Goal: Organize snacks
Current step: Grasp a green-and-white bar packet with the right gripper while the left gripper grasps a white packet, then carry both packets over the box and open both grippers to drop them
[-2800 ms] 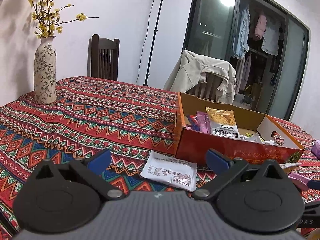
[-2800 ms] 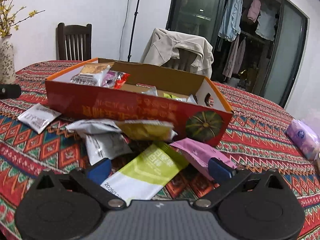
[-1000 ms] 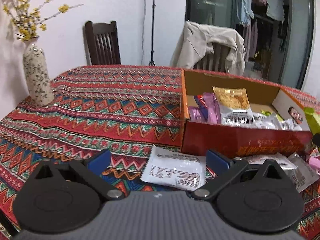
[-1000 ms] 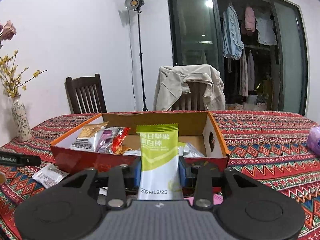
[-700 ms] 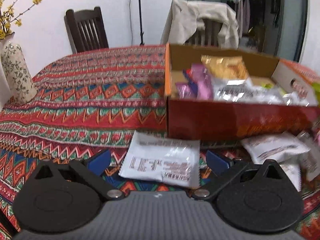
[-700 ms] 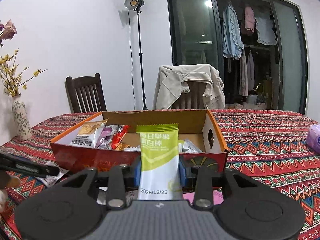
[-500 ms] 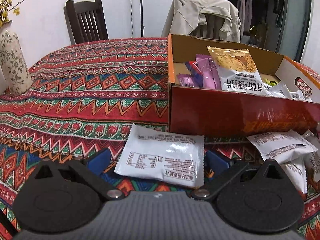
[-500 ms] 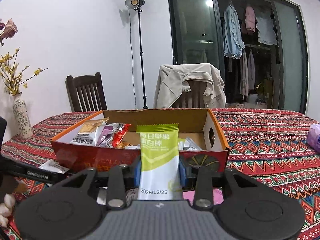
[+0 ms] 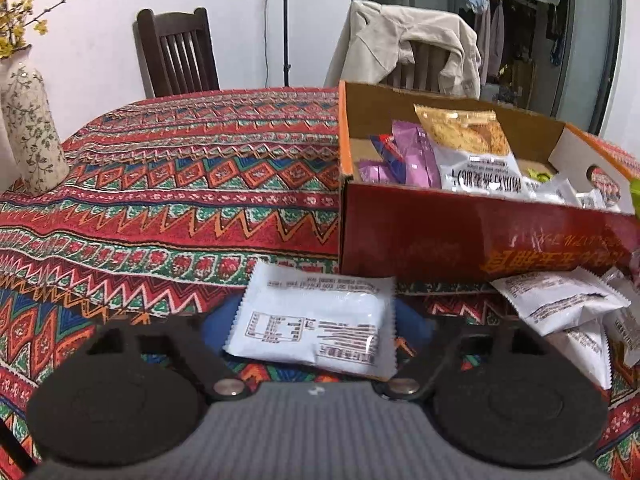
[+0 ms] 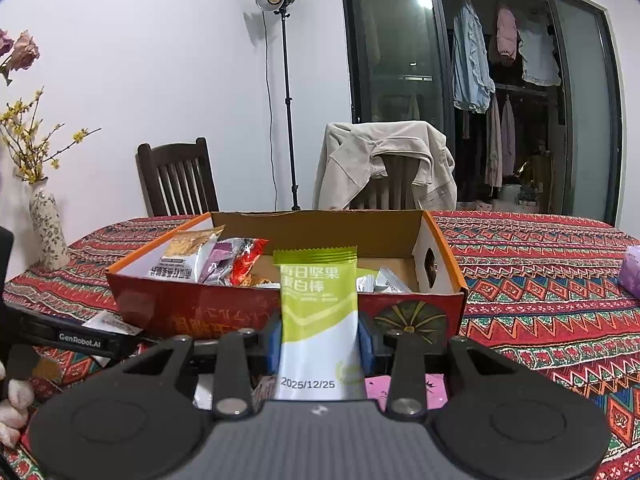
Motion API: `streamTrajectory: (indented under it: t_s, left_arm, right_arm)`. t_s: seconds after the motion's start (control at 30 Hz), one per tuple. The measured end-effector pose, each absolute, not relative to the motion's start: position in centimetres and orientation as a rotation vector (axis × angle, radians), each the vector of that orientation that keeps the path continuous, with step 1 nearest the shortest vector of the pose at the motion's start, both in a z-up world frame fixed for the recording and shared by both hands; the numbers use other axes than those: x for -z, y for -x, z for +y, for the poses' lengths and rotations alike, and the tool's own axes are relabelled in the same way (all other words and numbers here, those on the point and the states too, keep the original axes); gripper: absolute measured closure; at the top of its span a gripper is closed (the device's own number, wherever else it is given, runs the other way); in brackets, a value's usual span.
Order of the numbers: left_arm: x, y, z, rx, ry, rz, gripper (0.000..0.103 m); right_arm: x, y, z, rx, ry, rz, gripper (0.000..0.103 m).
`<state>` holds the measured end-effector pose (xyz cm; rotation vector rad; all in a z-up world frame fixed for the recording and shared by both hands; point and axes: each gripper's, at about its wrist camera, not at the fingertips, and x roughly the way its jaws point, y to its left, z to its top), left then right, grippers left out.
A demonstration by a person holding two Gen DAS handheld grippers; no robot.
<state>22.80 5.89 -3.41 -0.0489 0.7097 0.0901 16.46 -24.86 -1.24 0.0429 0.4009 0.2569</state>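
Note:
A red and orange cardboard box (image 9: 460, 240) holds several snack packets; it also shows in the right wrist view (image 10: 224, 316). My left gripper (image 9: 316, 322) is low over the tablecloth with its blue fingers close on both sides of a flat white packet (image 9: 316, 320) in front of the box; the image is blurred. My right gripper (image 10: 319, 342) is shut on a green and white snack bar (image 10: 319, 316), held upright in front of the box's near wall.
More white packets (image 9: 560, 300) lie right of my left gripper. A pink packet (image 10: 400, 388) lies under my right gripper. A flowered vase (image 9: 30, 128) stands at the table's left. Two chairs (image 10: 176, 180) stand behind the table. A purple pack (image 10: 630, 272) lies far right.
My left gripper moved forward and down over the white packet and its fingers have narrowed around it. My right gripper, earlier open over the table, holds the green bar steady.

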Motion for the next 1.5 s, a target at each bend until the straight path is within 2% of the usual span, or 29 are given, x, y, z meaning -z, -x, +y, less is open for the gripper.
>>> streamTrajectory:
  t_s: [0.07,0.27,0.67,0.93,1.23,1.5]
  left_arm:
    - [3.2,-22.6,6.2,-0.093,0.069,0.7,0.036]
    - [2.8,-22.1,6.3,-0.096,0.074,0.671,0.041]
    - [-0.7,-18.2,5.5,-0.113,0.059,0.502,0.041]
    - [-4.7,-17.5,3.3,-0.05,0.06,0.399,0.041]
    - [-8.6,-19.2,-0.4,0.012,0.042,0.333,0.041]
    - [-10.3,-22.3,-2.4,0.002,0.067,0.311,0.041]
  right_arm:
    - [1.2,-16.4,-24.9,-0.257,-0.043,0.4,0.067]
    - [1.2,-16.5,-24.9,-0.257,-0.044,0.4,0.067]
    - [0.9,-16.2,-24.7,-0.266,-0.042,0.379,0.067]
    - [-1.9,-15.2,-24.5,-0.269,-0.011,0.325,0.067]
    - [-6.3,-17.6,-25.2,-0.252,-0.021,0.291,0.067]
    - [-7.6,-21.0,-24.3,-0.227,-0.013,0.283,0.067]
